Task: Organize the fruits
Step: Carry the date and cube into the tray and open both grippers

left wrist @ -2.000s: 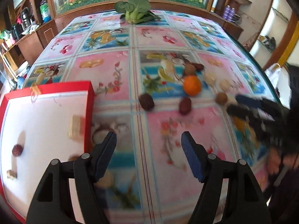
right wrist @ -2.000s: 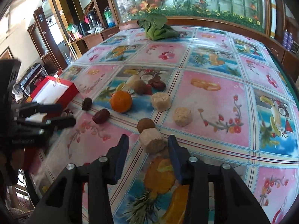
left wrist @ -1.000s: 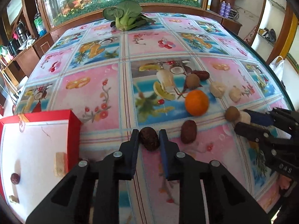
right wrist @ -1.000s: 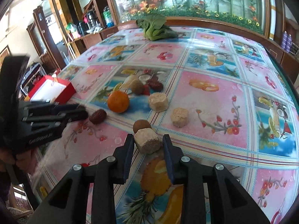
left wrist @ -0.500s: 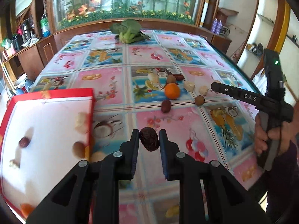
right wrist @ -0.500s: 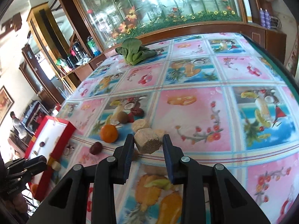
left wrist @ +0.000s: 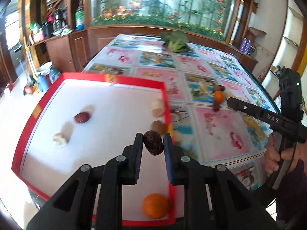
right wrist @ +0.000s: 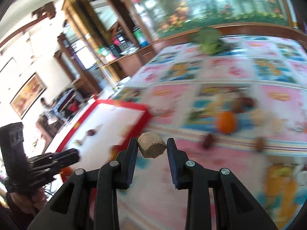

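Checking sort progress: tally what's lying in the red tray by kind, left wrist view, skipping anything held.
Orange: 1
Red date: 1
Pale chunks: 2
Brown round fruit: 1
Total: 5 in the red tray
Not counted: dark date held in the left gripper.

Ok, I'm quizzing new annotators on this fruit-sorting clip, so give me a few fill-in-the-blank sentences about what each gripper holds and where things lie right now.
1. The left gripper is shut on a dark, wrinkled ____.
2. The right gripper holds a tan, stubby ____ piece of food.
3. The white tray has a ____ rim.
4. In the left wrist view, a round orange fruit lies in the tray's ____ corner.

Missing words: date; cylindrical; red; near right
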Demonstrator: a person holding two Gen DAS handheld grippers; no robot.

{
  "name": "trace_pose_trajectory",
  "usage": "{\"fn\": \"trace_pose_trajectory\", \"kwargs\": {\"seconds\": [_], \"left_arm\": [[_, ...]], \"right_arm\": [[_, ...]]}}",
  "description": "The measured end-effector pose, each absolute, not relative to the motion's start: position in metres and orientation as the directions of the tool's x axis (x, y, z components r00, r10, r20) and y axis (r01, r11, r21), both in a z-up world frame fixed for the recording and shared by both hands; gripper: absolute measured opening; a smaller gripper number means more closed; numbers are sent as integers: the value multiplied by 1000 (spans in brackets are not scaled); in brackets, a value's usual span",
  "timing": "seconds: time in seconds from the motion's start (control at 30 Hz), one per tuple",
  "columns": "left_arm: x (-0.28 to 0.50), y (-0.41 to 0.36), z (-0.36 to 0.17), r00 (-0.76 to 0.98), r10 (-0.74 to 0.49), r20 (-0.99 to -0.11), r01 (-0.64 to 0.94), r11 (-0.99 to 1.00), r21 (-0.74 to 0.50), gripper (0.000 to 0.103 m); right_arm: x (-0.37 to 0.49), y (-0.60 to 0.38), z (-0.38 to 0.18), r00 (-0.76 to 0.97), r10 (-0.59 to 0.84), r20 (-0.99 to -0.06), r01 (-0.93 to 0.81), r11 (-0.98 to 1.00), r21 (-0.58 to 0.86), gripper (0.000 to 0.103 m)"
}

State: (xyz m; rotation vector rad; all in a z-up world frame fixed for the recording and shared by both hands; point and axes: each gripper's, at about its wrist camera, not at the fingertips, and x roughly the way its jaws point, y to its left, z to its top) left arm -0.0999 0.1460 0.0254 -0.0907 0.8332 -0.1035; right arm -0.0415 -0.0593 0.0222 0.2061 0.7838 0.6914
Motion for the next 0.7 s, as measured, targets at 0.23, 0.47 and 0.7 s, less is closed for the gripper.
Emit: {"fn": "trace_pose_trajectory", "kwargs": {"seconds": [0.23, 0.47, 0.7], "left_arm": [[-114, 198, 23, 686, -58, -725, -55, 990, -132, 23], [-123, 255, 17, 686, 37, -727, -190, 973, -130, 23], [-123, 278, 0, 651, 69, -756, -245, 962, -123, 23]], "right_arm": [[-54, 16, 24, 415, 674, -611, -607, 706, 365, 30], [-67, 70, 13, 348, 646, -679, -667, 680, 305, 30], [-79, 93, -6, 293, 603, -742, -690, 671, 272, 30]]}}
